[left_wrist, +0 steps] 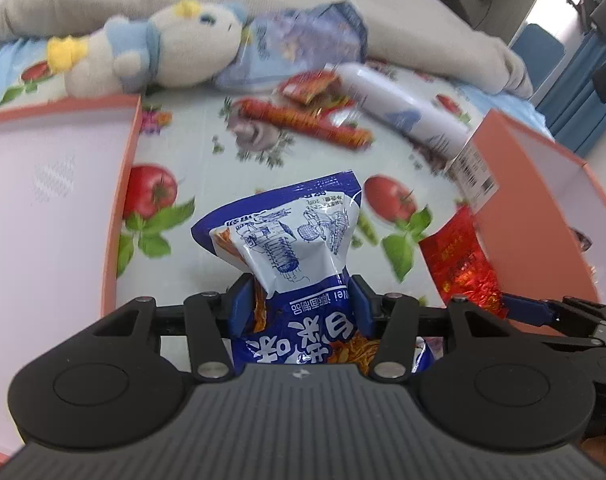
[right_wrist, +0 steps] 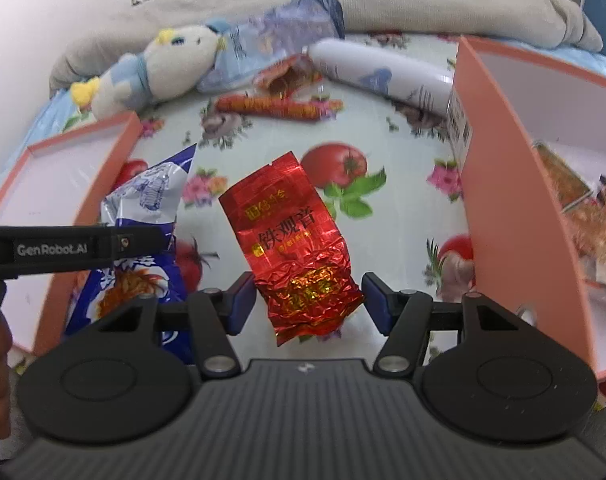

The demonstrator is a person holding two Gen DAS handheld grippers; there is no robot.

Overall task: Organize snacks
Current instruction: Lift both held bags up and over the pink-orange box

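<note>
Crumpled blue-and-white snack bag [left_wrist: 291,248] pinched in left gripper [left_wrist: 299,304] jaws; right gripper [right_wrist: 309,300] jaws spread around creased red foil packet [right_wrist: 295,248].

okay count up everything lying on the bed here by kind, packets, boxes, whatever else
Snack packets and sticks loose on the sheet: 5 (blue packet, red foil packet, pale blue bag, small red packet, red stick)
Pink boxes: 2
Plush toy: 1
White bottle: 1
Total: 9
</note>
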